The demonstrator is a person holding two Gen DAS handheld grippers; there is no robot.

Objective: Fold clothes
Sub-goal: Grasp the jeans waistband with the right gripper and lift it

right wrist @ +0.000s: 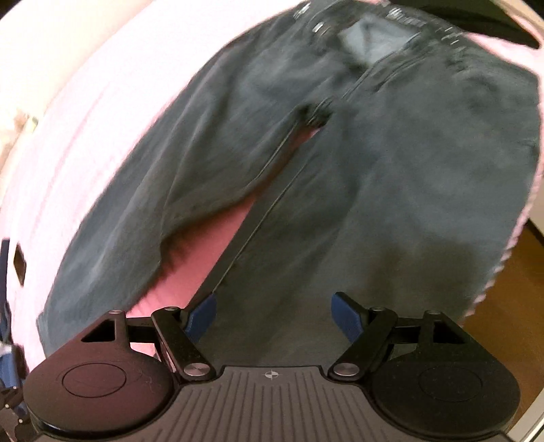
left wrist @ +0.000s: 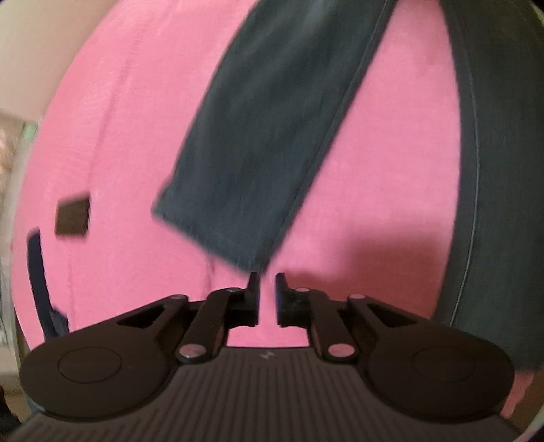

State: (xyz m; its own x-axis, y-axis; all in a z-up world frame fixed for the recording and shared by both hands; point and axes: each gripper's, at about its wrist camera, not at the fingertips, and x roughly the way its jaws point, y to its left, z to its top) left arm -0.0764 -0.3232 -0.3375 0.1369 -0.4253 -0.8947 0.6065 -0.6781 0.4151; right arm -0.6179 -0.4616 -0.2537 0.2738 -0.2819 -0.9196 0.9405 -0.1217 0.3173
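Dark grey jeans (right wrist: 374, 163) lie spread flat on a pink bedsheet (right wrist: 204, 248), waistband (right wrist: 391, 23) at the far end and both legs running toward me. My right gripper (right wrist: 273, 306) hovers over the nearer leg, its blue pads (right wrist: 345, 312) wide apart with only the cloth below them. In the left wrist view one leg (left wrist: 265, 136) crosses the pink sheet (left wrist: 102, 136) and its hem ends just beyond my left gripper (left wrist: 267, 278). Its fingers stand a narrow gap apart with nothing between them. The other leg (left wrist: 493, 170) fills the right edge.
A small dark rectangular object (left wrist: 73, 217) lies on the sheet at the left, also visible as a dark object (right wrist: 19, 261) in the right wrist view. A dark blue strap-like thing (left wrist: 37, 272) sits at the left edge. Wooden floor (right wrist: 516, 289) shows past the bed's right side.
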